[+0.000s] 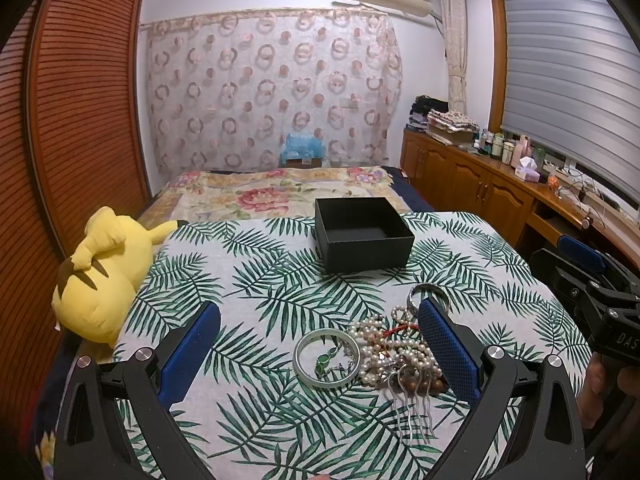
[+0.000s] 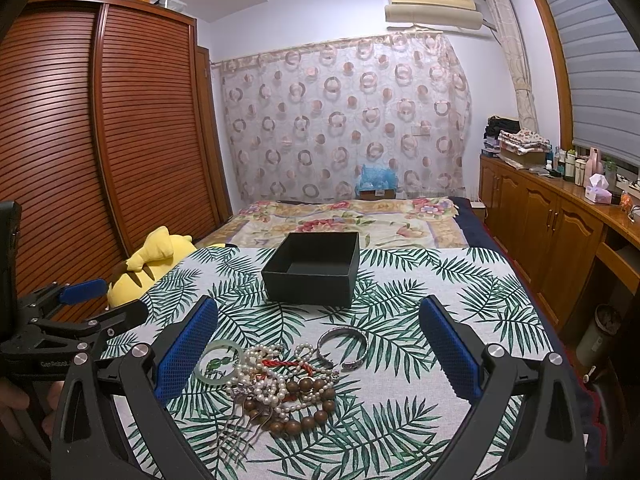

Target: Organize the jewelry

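Observation:
A heap of jewelry lies on the leaf-print cloth: a pale jade bangle, pearl strands, a brown wooden bead bracelet, a silver cuff bangle and a metal hair comb. An open, empty black box stands beyond the heap. My left gripper is open, wide around the jade bangle and pearls. My right gripper is open above the heap; it also shows at the right edge of the left wrist view.
A yellow plush toy lies at the cloth's left edge. A floral bedspread lies behind the box. A slatted wardrobe stands on the left, wooden cabinets with bottles on the right.

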A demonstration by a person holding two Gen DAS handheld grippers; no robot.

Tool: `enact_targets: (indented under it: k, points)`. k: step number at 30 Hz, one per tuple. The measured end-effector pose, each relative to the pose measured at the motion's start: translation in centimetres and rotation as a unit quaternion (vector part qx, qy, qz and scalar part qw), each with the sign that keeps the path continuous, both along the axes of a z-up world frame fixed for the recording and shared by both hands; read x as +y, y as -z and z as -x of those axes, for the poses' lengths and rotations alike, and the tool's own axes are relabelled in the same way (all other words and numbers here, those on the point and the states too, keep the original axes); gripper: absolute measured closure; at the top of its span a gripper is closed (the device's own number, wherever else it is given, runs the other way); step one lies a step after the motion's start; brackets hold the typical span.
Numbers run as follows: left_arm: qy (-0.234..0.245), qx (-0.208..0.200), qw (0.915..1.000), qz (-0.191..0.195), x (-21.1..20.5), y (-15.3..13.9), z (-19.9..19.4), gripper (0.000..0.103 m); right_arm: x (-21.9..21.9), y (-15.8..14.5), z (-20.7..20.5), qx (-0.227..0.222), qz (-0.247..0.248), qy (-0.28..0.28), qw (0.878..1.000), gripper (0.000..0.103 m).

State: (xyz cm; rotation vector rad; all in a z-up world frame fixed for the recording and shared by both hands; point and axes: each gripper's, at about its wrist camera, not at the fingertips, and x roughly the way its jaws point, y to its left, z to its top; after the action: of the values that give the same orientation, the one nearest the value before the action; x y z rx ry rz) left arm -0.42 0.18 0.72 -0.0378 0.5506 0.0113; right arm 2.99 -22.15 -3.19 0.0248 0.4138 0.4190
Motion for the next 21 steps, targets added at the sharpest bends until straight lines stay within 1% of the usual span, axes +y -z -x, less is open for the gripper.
enact_targets:
  k: [9,13,19,21]
  points:
    - [0.0,0.003,1.0,0.001,0.1,-0.1,0.1,0.008,-0.1,0.0,-0.1,0.001,0.001,0.0,1.0,0.002]
    - [0.006,0.015,0.9999,0.001,-0.1,1.2,-0.4,0.008,0.2,0.4,0.1,0.004,0.006,-0.003,1.0,0.002]
    - [0.021,0.044,0.9988,-0.003,-0.2,3.3,-1.2,0.008,-0.8,1.5,0.2,0.015,0.018,-0.01,1.0,0.003]
    - [0.027,0.055,0.9981,-0.002,-0.2,3.9,-1.4,0.008,-1.4,2.3,-0.2,0.023,0.024,-0.012,0.999,0.005]
